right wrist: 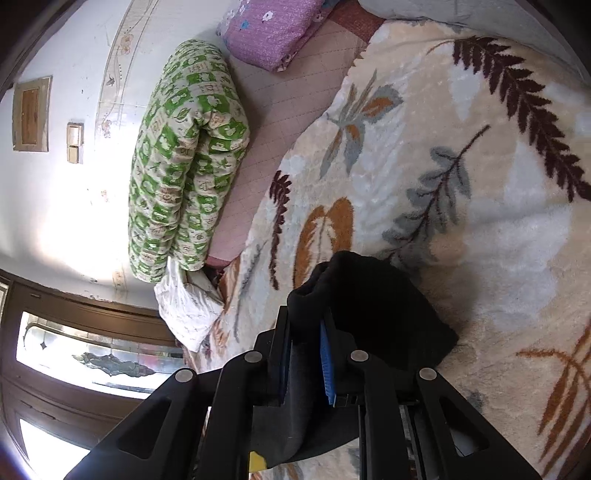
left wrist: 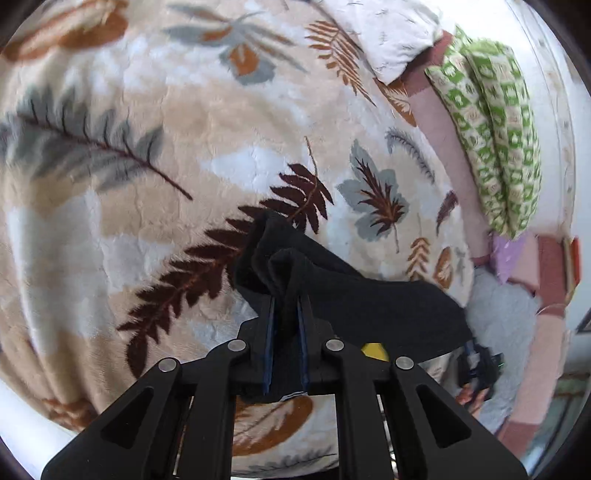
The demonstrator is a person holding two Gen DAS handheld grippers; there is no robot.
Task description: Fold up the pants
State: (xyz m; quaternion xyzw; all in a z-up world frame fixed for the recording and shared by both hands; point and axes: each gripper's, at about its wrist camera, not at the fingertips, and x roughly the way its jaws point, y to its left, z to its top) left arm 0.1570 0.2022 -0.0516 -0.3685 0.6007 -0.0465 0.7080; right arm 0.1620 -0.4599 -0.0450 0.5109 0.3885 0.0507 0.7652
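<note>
The black pants [left wrist: 354, 295] hang between both grippers above a beige leaf-print blanket [left wrist: 147, 184]. My left gripper [left wrist: 286, 299] is shut on a bunched edge of the pants, and the cloth stretches from it to the right. In the right wrist view my right gripper [right wrist: 304, 314] is shut on another bunched edge of the black pants [right wrist: 376, 306], with cloth draped to its right over the blanket [right wrist: 461, 184]. The rest of the pants is hidden below the grippers.
A rolled green-and-cream quilt [right wrist: 184, 162] lies on a pink sheet [right wrist: 273, 122] by the white wall. A purple pillow [right wrist: 273, 29] and a white pillow [right wrist: 188, 310] sit at the bed's ends. A window [right wrist: 74, 354] is beyond the bed.
</note>
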